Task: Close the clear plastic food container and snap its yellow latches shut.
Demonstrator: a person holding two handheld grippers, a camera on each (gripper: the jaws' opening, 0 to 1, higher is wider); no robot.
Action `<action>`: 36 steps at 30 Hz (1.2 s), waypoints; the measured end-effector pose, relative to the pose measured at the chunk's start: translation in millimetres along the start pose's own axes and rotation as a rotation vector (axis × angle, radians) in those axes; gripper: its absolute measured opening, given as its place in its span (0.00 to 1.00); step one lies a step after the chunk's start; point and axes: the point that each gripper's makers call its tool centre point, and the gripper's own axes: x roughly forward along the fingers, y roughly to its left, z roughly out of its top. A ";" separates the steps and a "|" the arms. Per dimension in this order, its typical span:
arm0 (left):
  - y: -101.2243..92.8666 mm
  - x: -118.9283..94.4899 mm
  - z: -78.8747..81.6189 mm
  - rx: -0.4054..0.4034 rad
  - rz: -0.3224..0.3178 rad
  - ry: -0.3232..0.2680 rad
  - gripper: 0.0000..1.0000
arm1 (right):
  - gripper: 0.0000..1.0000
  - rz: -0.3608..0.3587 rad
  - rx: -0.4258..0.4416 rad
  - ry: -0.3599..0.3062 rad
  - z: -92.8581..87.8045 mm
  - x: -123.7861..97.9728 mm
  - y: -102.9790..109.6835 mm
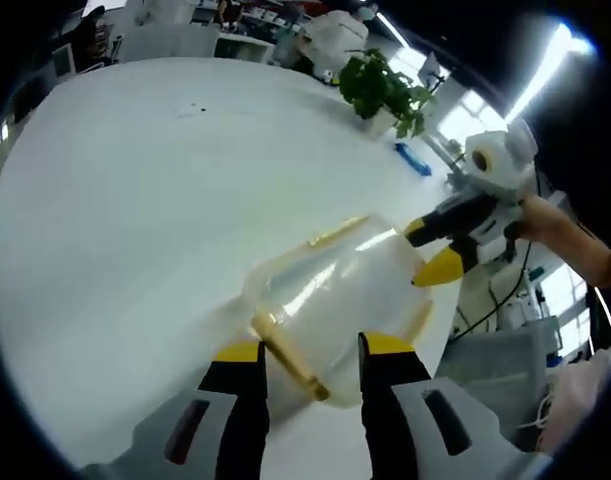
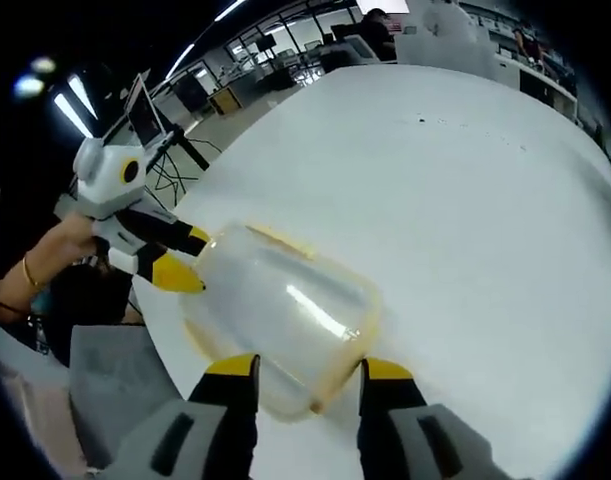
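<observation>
Lid seated on clear container (image 1: 335, 290), so closing looks done; yellow latch (image 1: 290, 355) apparently unsnapped. Left gripper (image 1: 310, 350) and right gripper (image 2: 303, 372) both wide open at container ends, gripping nothing.

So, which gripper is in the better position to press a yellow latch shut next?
Probably the left gripper: a yellow latch lies right between its open jaws. The right gripper faces the clear container at a rounded end, with no latch as squarely between its jaws.

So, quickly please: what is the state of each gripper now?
Left gripper: open, jaws astride the container's yellow latch.
Right gripper: open, holding nothing.
</observation>
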 end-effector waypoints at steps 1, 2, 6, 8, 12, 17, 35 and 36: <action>-0.4 -0.2 0.4 0.014 0.005 -0.003 0.33 | 0.37 -0.002 0.000 0.000 0.3 0.1 0.3; -0.7 -1.0 1.2 0.026 0.015 -0.008 0.33 | 0.38 -0.004 0.006 0.000 0.5 0.6 0.4; 1.2 -1.9 5.7 0.116 0.049 -0.017 0.35 | 0.41 -0.017 -0.011 0.015 1.1 2.1 3.1; 1.0 -3.1 8.0 0.169 0.077 -0.014 0.36 | 0.41 -0.015 -0.031 0.017 1.2 1.1 1.8; -0.2 -4.9 11.5 0.244 0.120 -0.002 0.38 | 0.43 -0.041 -0.106 0.038 4.3 -0.3 1.5; -4.7 -5.4 17.4 0.378 0.158 0.032 0.39 | 0.45 -0.061 -0.214 0.050 5.3 -3.1 1.7; -29.1 -10.7 29.4 0.517 0.099 0.017 0.41 | 0.46 -0.073 -0.469 0.007 28.1 -12.5 13.6; -29.4 -8.9 31.1 0.519 0.103 0.015 0.41 | 0.45 -0.071 -0.482 0.013 28.7 -11.2 14.3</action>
